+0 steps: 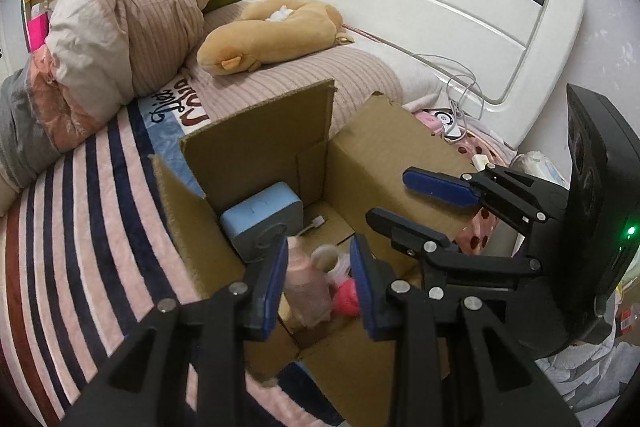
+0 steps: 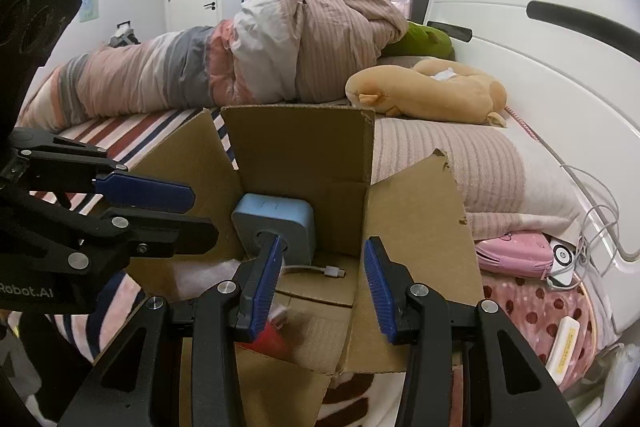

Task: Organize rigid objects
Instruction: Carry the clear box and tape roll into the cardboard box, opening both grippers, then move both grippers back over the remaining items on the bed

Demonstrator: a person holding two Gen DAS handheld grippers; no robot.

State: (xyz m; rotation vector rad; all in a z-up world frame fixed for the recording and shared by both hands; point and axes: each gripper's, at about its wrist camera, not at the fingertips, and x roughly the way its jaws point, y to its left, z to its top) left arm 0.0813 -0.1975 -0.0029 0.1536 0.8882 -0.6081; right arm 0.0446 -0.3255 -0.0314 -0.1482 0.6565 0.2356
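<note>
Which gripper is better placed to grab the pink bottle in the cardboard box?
Left. The left gripper is open with the pink bottle between its fingers inside the cardboard box. The right gripper is open over bare box floor.

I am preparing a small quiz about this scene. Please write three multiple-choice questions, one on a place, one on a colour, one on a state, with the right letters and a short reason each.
1. Where does the blue-grey device stand?
A. inside the cardboard box
B. on the pillow
C. on the floor

2. What colour is the plush toy lying behind the box?
A. white
B. tan
C. black

3. How do the fingers of the left gripper stand?
A. shut on the pink bottle
B. shut on nothing
C. open

Answers:
1 A, it stands between the box walls, a cable plug beside it.
2 B, its whole body is tan.
3 C, a wide gap shows between the fingers, the pink bottle below them.
</note>
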